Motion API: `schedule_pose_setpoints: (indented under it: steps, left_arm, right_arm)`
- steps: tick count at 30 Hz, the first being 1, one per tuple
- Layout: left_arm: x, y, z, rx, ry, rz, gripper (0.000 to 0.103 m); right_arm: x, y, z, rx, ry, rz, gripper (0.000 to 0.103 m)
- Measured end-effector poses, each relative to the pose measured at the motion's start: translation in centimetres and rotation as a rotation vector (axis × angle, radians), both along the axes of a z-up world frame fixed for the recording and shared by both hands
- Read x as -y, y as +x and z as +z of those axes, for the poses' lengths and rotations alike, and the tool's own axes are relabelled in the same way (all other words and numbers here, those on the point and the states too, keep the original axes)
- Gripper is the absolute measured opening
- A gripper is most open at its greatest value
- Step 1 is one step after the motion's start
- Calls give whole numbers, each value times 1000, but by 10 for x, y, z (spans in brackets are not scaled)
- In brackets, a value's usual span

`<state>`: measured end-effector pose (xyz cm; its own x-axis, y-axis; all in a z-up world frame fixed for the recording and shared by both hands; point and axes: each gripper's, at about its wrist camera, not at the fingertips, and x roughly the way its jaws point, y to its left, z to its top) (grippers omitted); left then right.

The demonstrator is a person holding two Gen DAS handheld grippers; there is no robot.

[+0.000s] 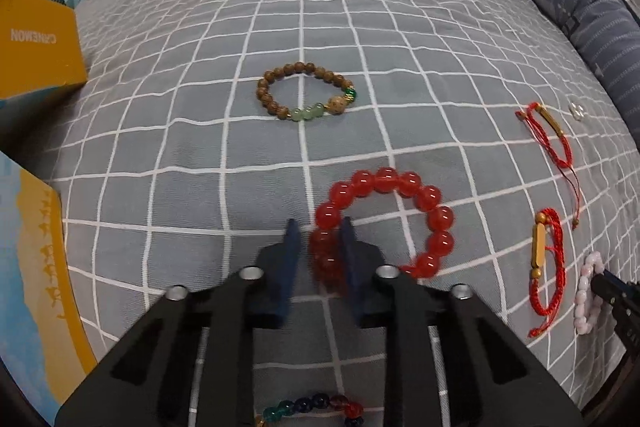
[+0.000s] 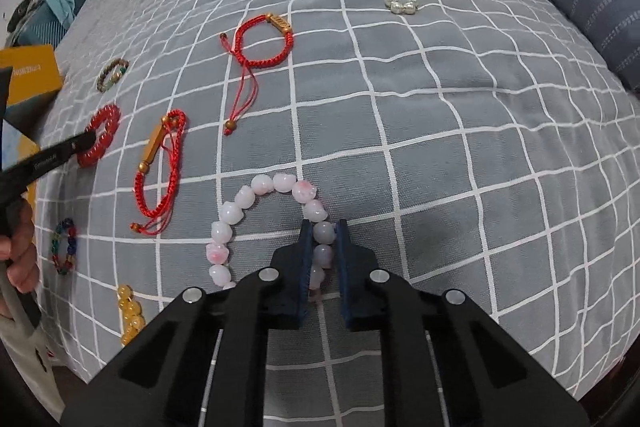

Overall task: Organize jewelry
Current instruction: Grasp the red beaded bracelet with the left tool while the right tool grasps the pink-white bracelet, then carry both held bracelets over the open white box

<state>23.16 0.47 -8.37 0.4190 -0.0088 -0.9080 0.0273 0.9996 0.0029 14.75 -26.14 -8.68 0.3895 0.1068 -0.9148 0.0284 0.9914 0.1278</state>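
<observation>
— Straddling the near-left arc of the red bead bracelet, the left gripper has one blue finger outside the ring and the other inside it, on the bedspread toward its near edge.

— Pinched, or just set over it?

— I cannot tell. In the left wrist view the fingers stand a bead's width apart with beads between them, but that stretch is blurred, so contact is unclear.

— And the other hand?

— The right gripper does the same on the pink-white bead bracelet. Its fingers flank the right-hand side of the loop, where the string of beads runs straight back toward the gripper. One bead sits between the tips, close to both pads; whether they press it I can't say.

— So which way does each ring lie from its fingers?

— The red loop spreads forward and right of the left fingers; the pink one spreads forward and left of the right fingers. Each hand is nearest its own bracelet, so no crossing looks needed.

— Where would they go?

— My guess is the yellow box at the far-left edge of the bed; that favours the left hand. The wooden bracelet lies between it and the red one.
</observation>
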Motion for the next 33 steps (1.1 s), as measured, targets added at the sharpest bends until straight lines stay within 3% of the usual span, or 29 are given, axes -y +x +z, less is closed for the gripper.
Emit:
schedule_pose_setpoints:
  steps: [12,25,33]
  left_arm:
    - [-8,-11,28,-7,-113,-18,13]
    - [-10,-37,71,46,-123,-30,13]
    - [-12,-49,89,83,-85,-17,13]
  right_arm:
    - [-7,-1,21,43,32,8,11]
    - [-22,-10,61,116,28,50,11]
    - [-25,-7,82,154,4,47,11]
